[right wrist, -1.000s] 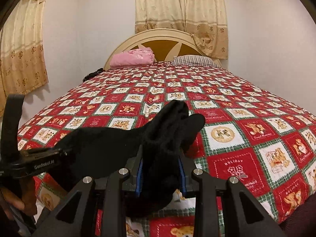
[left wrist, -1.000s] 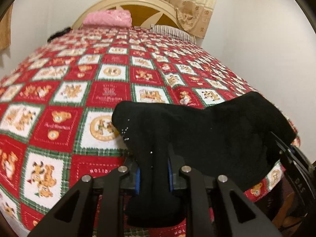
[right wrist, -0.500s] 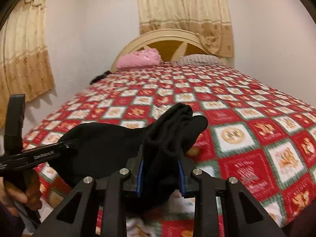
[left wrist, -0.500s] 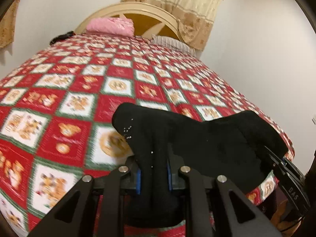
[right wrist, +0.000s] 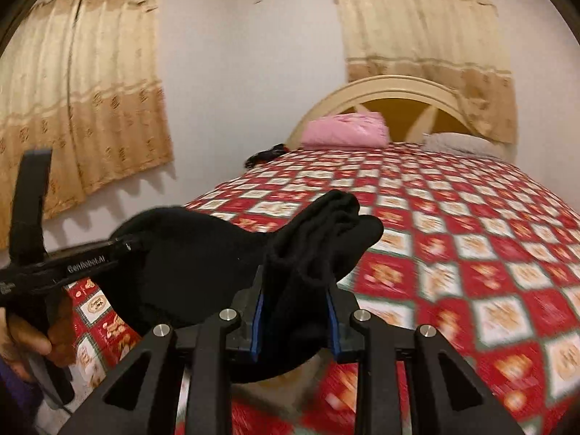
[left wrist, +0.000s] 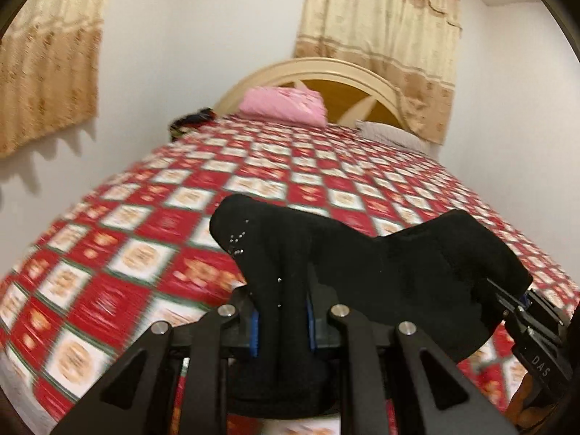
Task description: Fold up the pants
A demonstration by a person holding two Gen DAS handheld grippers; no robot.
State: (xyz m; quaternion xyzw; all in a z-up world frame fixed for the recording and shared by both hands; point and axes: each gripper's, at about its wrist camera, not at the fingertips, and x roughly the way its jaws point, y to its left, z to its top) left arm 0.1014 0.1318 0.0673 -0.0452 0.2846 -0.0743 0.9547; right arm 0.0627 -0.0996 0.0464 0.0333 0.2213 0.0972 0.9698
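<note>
Both grippers are clamped on the black pants (left wrist: 417,275), left gripper (left wrist: 281,320) and right gripper (right wrist: 295,322) each with fingers pinching a bunched edge, the cloth stretched between them above the near end of the red checkered bed (right wrist: 471,217).

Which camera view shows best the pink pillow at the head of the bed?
The right wrist view: the pink pillow is sharp there, with its whole front and top visible. In the left wrist view the same pillow is also fully visible, but slightly blurred.
</note>
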